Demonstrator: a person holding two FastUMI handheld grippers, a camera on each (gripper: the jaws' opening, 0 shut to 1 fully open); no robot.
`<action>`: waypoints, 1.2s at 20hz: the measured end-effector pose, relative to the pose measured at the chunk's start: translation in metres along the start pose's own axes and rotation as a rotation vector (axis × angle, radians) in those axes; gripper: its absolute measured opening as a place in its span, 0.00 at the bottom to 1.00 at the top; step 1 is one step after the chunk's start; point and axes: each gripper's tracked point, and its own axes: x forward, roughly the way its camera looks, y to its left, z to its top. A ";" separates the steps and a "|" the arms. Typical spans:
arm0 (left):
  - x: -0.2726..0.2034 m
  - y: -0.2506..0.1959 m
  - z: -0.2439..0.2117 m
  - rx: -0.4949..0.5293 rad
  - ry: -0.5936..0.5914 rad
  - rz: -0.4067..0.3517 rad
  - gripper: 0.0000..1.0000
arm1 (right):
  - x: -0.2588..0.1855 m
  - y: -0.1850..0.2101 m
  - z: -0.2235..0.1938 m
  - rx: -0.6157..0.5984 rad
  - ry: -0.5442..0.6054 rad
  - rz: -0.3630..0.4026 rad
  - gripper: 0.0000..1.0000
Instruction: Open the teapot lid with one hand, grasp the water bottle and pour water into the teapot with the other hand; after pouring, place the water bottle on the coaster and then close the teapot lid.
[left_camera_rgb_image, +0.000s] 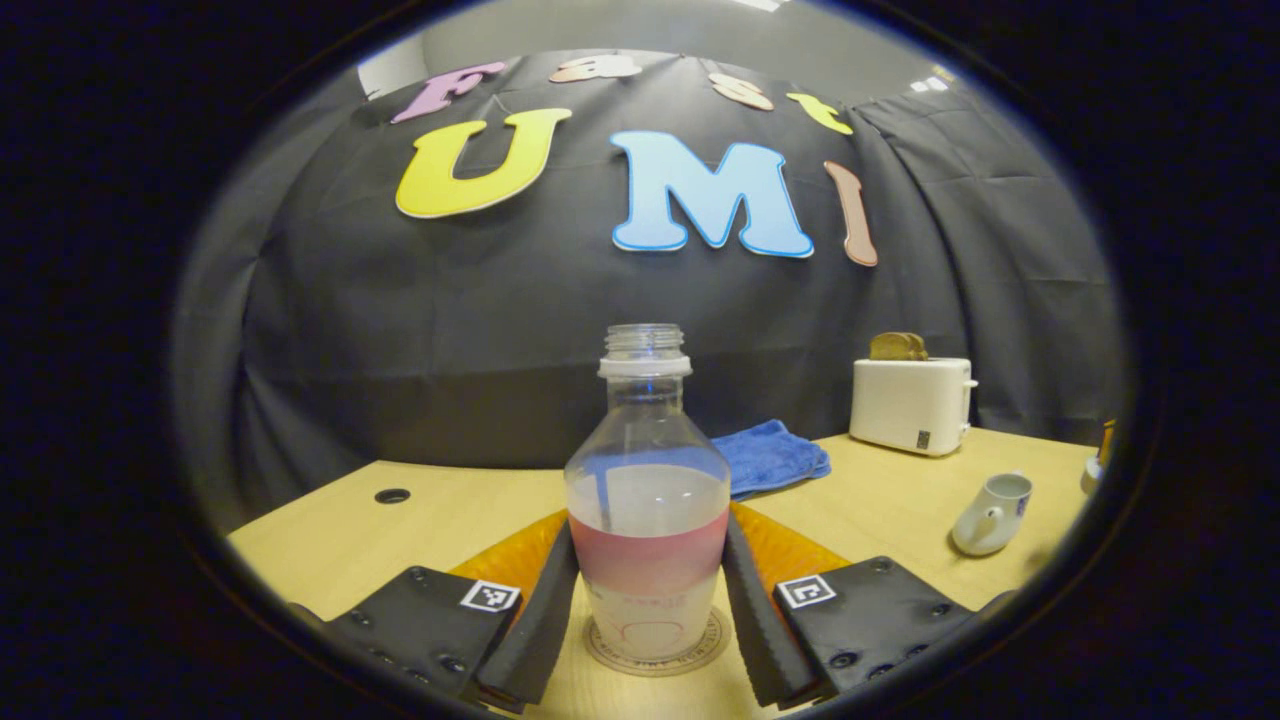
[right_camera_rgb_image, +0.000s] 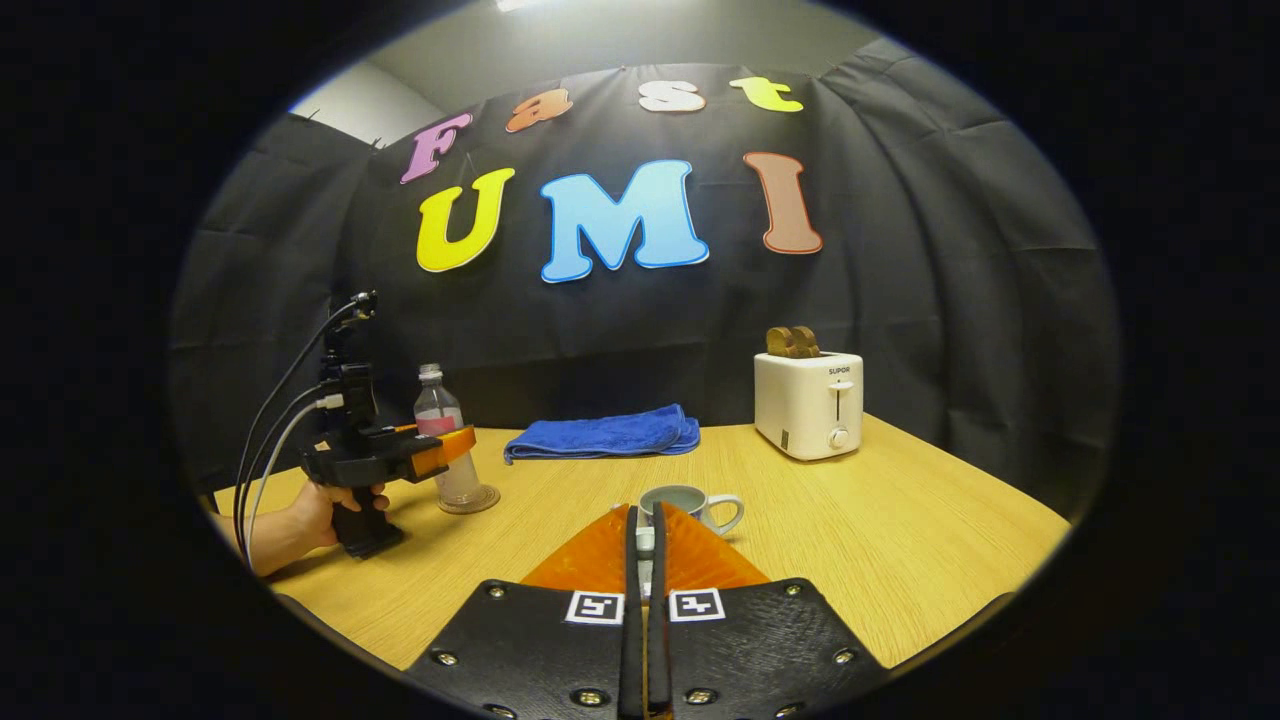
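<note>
While bottle (left_camera_rgb_image: 648, 500) stands upright on coaster (left_camera_rgb_image: 655, 650), left gripper (left_camera_rgb_image: 648, 600) straddles it at label band, fingers hugging both sides; firm squeeze or just released, cannot tell. Cap off, water inside. Right gripper (right_camera_rgb_image: 645, 560) pinches small pale piece, likely lid, fingers near-closed, just before open teapot (right_camera_rgb_image: 690, 503). Judgement: placement stage. Spread fingers evenly, back straight off, no tipping. Then lower lid square onto teapot mouth.
</note>
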 end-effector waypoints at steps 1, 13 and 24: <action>0.001 0.001 -0.001 -0.008 -0.001 -0.001 0.84 | 0.001 0.000 0.000 0.001 0.000 0.000 0.02; -0.001 0.002 -0.004 0.013 0.003 0.031 0.98 | 0.002 0.001 0.003 -0.015 0.002 0.000 0.02; -0.024 0.004 0.002 -0.038 0.003 0.060 1.00 | 0.001 0.007 0.009 -0.019 -0.009 0.013 0.02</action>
